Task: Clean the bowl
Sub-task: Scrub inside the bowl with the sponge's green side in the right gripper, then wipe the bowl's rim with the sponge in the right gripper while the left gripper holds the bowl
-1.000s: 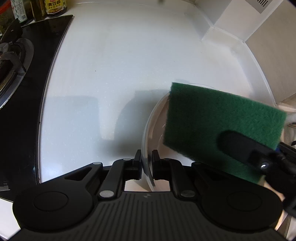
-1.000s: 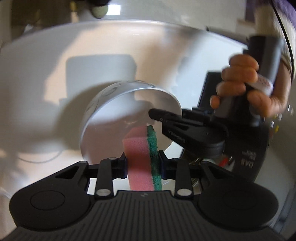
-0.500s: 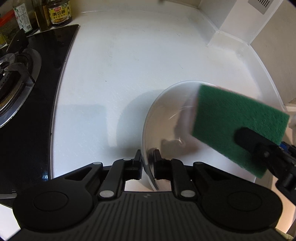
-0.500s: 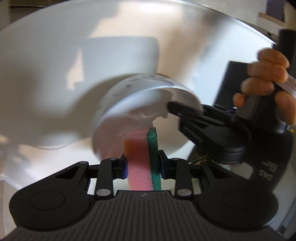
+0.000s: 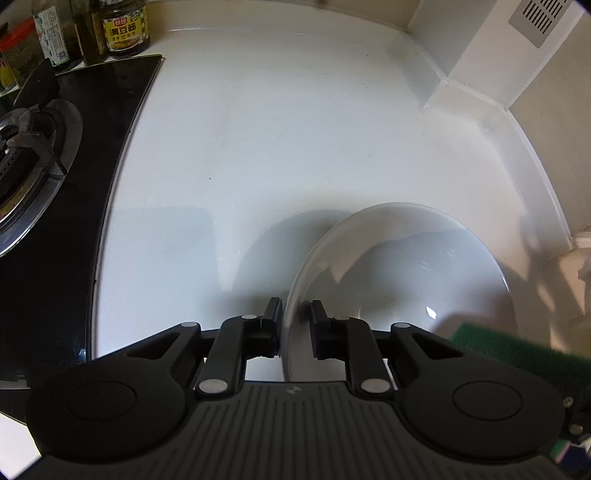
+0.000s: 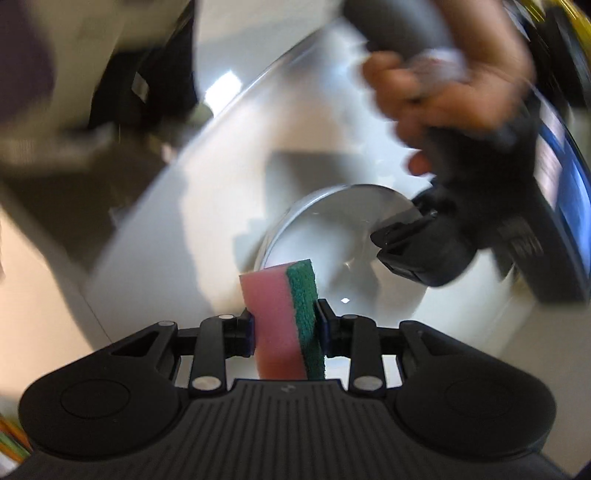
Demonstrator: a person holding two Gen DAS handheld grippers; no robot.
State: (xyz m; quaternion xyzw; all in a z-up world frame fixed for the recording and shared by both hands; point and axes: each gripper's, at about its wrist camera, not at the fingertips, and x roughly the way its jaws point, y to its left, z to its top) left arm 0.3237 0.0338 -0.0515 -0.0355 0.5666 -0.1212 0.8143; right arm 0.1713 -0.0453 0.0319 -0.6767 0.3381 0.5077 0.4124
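White counter [image 5: 295,140] beside black hob [image 5: 55,206]

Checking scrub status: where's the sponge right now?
The sponge is clamped in the right gripper, lifted clear of the bowl; in the left wrist view its green edge shows at lower right, beside the bowl's rim.

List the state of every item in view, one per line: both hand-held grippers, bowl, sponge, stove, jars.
Left hand-held gripper: jaws just been opening, bowl rim between them, a gap on one side.
Right hand-held gripper: shut on sponge.
Bowl: upright on the counter, looks empty.
Sponge: clamped, lifted clear of the bowl.
Gas stove: no flame visible.
Jars: upright behind the stove.
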